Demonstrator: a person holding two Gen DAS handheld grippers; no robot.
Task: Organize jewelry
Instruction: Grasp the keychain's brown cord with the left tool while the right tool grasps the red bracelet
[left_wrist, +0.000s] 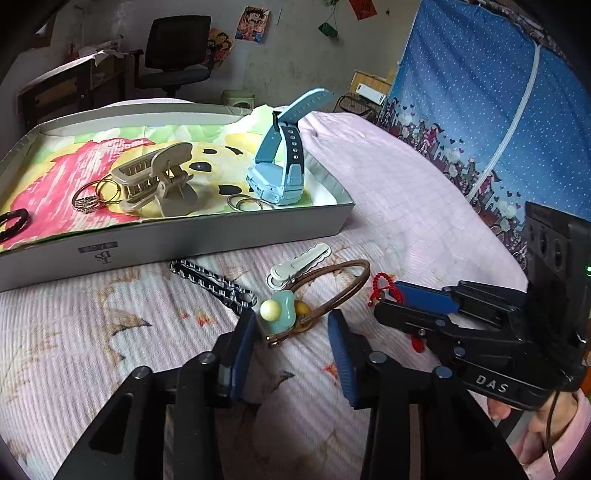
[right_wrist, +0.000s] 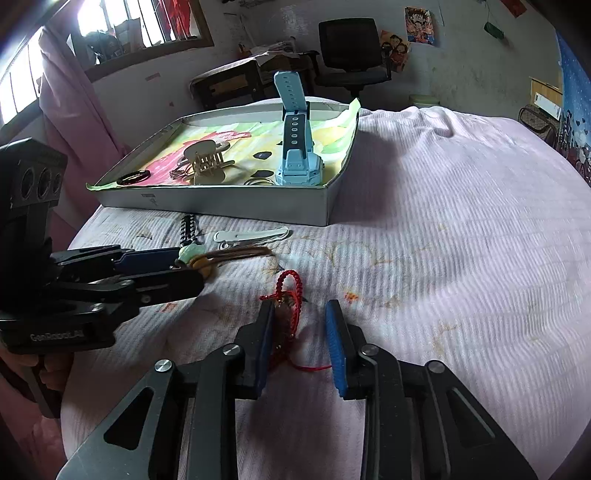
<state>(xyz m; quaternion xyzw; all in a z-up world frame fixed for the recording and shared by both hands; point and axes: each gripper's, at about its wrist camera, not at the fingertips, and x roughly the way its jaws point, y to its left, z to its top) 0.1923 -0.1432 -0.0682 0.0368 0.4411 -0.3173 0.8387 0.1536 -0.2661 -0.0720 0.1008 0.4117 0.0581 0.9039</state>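
A brown cord hair tie with a mint and cream charm (left_wrist: 280, 312) lies on the bedspread between the fingers of my open left gripper (left_wrist: 295, 325); the gripper also shows in the right wrist view (right_wrist: 181, 266). A red braided bracelet (right_wrist: 290, 291) lies between the fingers of my open right gripper (right_wrist: 301, 321); the bracelet also shows in the left wrist view (left_wrist: 384, 286), at the tips of the right gripper (left_wrist: 388, 299). The white box tray (left_wrist: 221, 236) holds a blue watch (left_wrist: 280, 166), a beige claw clip (left_wrist: 159, 181), rings (left_wrist: 99, 192) and a black hair tie (left_wrist: 13, 221).
A black-and-white patterned hair clip (left_wrist: 214, 282) and a white scalloped clip (left_wrist: 299, 264) lie on the pink bedspread in front of the tray. A blue dotted curtain (left_wrist: 498, 92) hangs at the right. A desk and office chair (left_wrist: 177, 51) stand behind the bed.
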